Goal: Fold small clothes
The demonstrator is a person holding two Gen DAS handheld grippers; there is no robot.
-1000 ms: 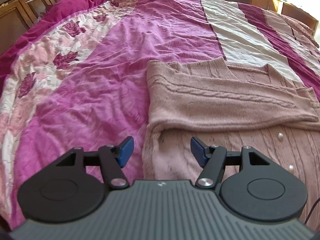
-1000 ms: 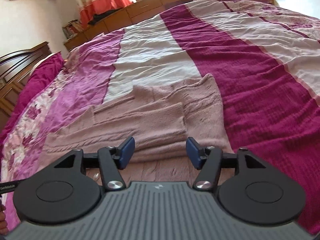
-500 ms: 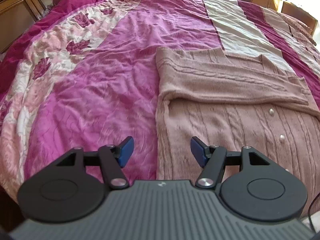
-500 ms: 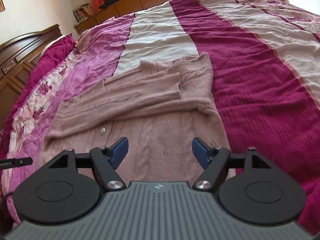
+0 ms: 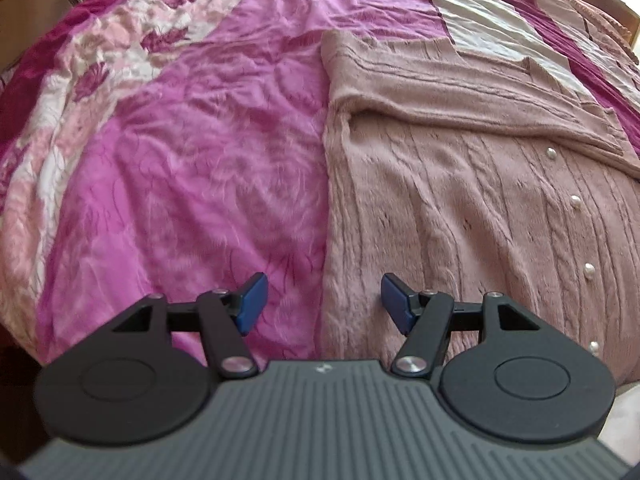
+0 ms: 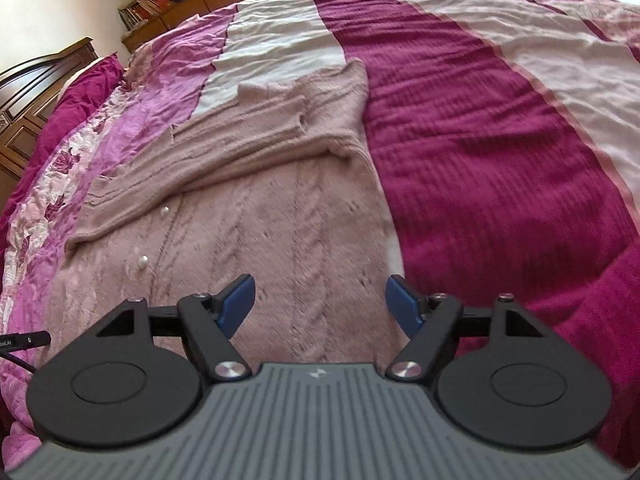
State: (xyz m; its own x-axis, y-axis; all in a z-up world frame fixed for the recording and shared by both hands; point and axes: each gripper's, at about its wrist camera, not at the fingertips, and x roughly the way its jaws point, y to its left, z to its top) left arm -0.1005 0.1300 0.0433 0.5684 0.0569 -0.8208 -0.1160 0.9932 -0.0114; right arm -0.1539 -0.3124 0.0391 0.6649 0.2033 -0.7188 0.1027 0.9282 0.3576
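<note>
A: We've got one dusty-pink cable-knit cardigan (image 5: 460, 200) w/ pearl buttons (image 5: 575, 201), lying flat on the bed's pink-and-maroon striped quilt (image 5: 180, 168). Both sleeves are already laid across the chest, prob. so the body makes a neat rectangle for the next fold.

B: Buttons – we count four down the front in the left view, two in the right view.

A: Grippers: two. Left gripper (image 5: 322, 300) is released, nothing between the pads, hanging over the cardigan's left side edge near the hem. Right gripper (image 6: 320, 302) also released & empty; its jaws have just been widening, above the right side edge.

B: So we're lined up at both lower corners, likely to pinch the hem and fold it up toward the collar. Not gripped yet.
</note>
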